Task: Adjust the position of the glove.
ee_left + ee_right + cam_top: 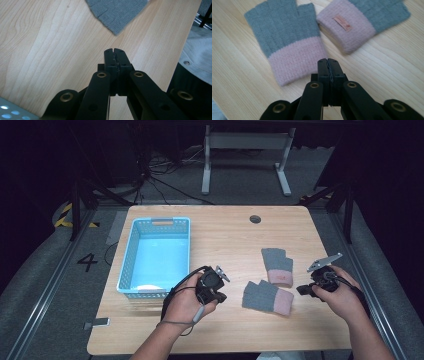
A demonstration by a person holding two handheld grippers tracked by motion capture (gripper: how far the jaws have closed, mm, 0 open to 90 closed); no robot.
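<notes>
Two grey-and-pink gloves [270, 285] lie on the surface between the left tool [220, 296] and right tool [302, 290], both with jaws pressed together, empty. Judged: approach step; next, spread jaws over a cuff.

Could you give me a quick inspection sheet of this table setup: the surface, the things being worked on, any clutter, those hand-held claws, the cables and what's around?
Surface: pale wooden table, with a dark round hole near the far edge.
Job's things: two grey knitted fingerless gloves with pink cuffs, near glove and far glove, lying flat; light blue perforated plastic basket at left.
Clutter: nothing seen.
Grippers: left gripper and right gripper, jaws shut, holding nothing.
Cables: black cable loops from the left gripper; more lie on the floor.
Surroundings: grey carpet floor, white table frame behind.
</notes>
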